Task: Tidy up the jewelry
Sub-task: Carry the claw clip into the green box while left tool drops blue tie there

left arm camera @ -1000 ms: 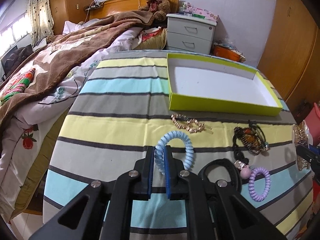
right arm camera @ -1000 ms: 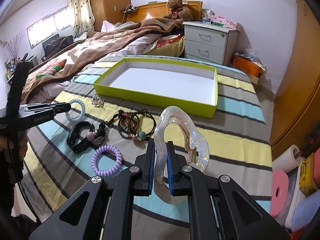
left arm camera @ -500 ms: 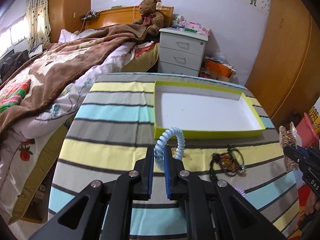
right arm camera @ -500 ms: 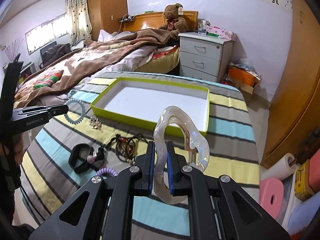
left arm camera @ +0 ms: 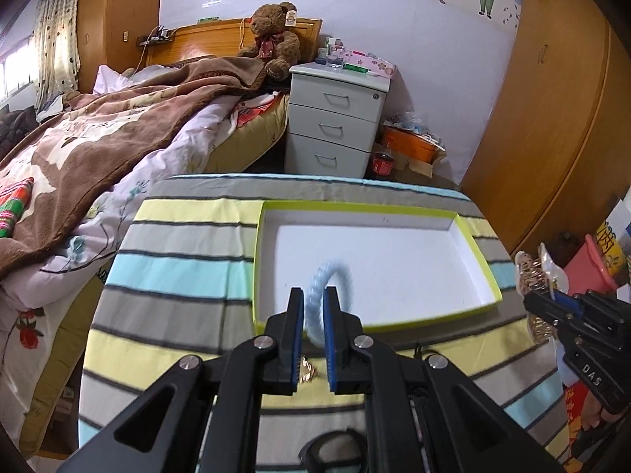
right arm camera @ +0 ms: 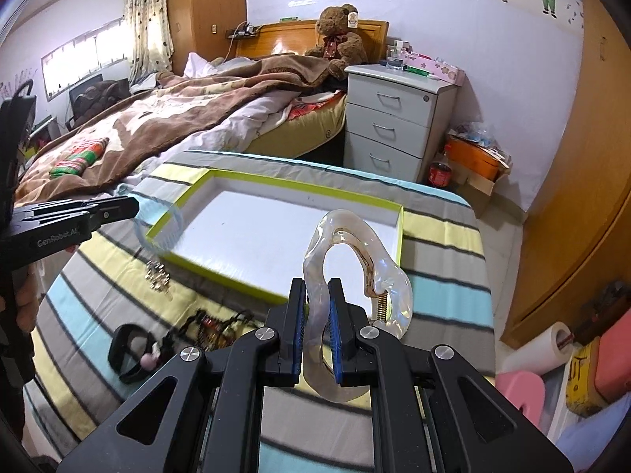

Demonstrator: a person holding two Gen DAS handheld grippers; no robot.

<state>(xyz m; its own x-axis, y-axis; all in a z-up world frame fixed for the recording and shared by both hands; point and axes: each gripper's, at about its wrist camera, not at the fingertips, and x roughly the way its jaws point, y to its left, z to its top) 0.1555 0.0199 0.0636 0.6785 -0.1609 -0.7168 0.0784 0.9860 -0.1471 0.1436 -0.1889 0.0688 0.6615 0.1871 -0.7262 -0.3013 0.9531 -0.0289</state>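
Left wrist view, jaws grasping blue coil hair tie over green tray, right jaws clenching clear hair claw

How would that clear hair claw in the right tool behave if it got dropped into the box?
The clear hair claw looks like rigid plastic, so it would probably clatter, not flop. Its curved, glossy shell may slide or rock on the smooth box floor. The visible spring suggests it would stay closed.

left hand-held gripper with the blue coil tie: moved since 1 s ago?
Yes. The left hand-held gripper carried the blue coil hair tie up off the striped cloth and forward; it now overlaps the green tray.
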